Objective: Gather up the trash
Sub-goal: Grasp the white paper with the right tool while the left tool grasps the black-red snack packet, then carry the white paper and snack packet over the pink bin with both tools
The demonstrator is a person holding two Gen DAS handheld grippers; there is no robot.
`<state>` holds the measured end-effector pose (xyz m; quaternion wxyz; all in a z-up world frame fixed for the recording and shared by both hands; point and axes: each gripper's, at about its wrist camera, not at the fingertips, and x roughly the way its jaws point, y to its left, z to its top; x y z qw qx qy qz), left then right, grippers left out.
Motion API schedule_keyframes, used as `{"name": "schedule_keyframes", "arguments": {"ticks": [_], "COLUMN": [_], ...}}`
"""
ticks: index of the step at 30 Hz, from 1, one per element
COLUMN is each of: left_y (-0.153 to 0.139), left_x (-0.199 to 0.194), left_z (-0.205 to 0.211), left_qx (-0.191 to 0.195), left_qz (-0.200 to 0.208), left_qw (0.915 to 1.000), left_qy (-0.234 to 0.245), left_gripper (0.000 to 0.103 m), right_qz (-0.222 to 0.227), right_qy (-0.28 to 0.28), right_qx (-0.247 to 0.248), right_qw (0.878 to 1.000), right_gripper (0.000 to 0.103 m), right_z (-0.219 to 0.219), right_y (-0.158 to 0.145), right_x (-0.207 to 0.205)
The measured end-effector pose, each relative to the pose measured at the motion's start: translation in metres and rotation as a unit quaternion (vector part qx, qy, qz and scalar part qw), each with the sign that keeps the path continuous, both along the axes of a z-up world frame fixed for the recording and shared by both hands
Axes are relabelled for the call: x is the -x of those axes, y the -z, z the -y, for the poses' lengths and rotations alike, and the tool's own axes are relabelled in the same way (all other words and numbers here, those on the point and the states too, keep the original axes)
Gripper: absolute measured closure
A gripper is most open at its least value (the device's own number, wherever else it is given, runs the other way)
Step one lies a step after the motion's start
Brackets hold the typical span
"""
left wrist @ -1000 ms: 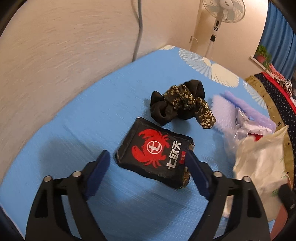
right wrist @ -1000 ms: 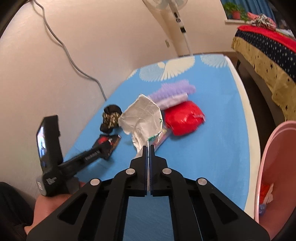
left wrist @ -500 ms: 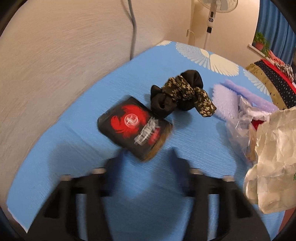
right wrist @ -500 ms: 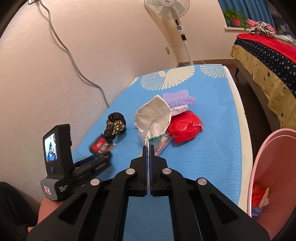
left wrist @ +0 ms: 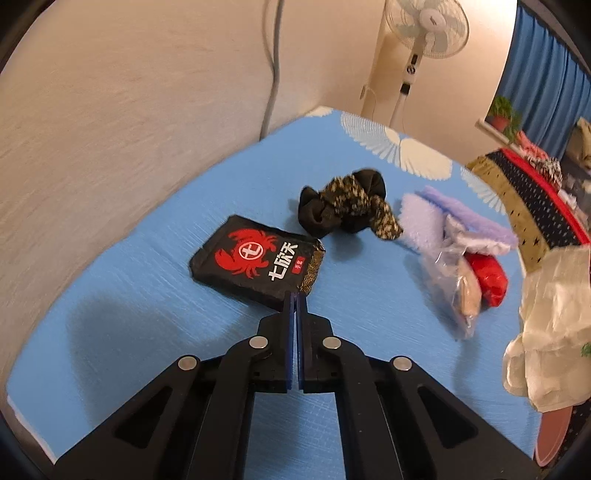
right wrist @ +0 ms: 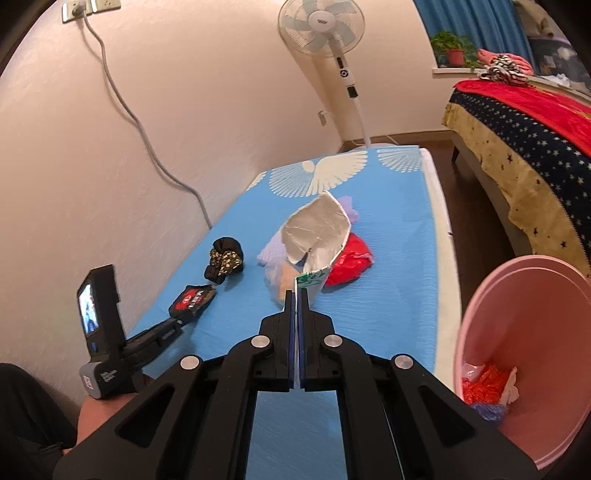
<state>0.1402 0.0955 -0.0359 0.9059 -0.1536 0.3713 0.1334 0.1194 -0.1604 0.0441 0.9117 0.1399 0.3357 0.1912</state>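
Worktop (right wrist: 399, 295) in blue cloth. Left tool (left wrist: 295, 295) clamped on corner of black crab-print packet (left wrist: 258, 260). Right tool (right wrist: 297, 293) clamped on foil-lined wrapper (right wrist: 317, 232), lifted; pink bin (right wrist: 524, 347) right.

- Textured cream wall (right wrist: 110, 155) on the left, grey cable (right wrist: 122, 110) hanging down it.
- White pedestal fan (right wrist: 321, 29) in the far corner.
- Blue curtains (right wrist: 476, 18) far right, above a star-patterned bedspread (right wrist: 517, 147).
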Motion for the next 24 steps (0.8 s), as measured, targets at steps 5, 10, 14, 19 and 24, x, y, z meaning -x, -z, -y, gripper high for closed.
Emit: {"name": "schedule_keyframes", "arguments": {"ticks": [5, 10, 14, 19, 24], "left_y": [-0.003, -0.011, -0.021, -0.03, -0.043], "left_x": [0.004, 0.004, 0.007, 0.012, 0.019], "left_z": [-0.003, 0.01, 0.02, 0.034, 0.051], "left_qx": [0.004, -0.003, 0.0, 0.009, 0.009], "left_qz": [0.012, 0.035, 0.061, 0.084, 0.105], "left_qw": [0.9999, 0.999, 0.997, 0.9929, 0.9873], "left_qy": [-0.005, 0.026, 0.049, 0.084, 0.119], "left_gripper": [0.102, 0.103, 0.103, 0.103, 0.103], "right_qz": [0.003, 0.004, 0.003, 0.005, 0.01], "right_qy": [0.014, 0.019, 0.021, 0.024, 0.03], "right_qx": [-0.002, -0.007, -0.009, -0.011, -0.013], "right_qw": [1.0, 1.0, 1.0, 1.0, 0.999], "right_gripper": [0.101, 0.102, 0.102, 0.102, 0.102], "right_z": [0.01, 0.013, 0.015, 0.017, 0.021], "right_y": [-0.001, -0.001, -0.001, -0.002, -0.008], "right_x": [0.001, -0.003, -0.005, -0.004, 0.0]}}
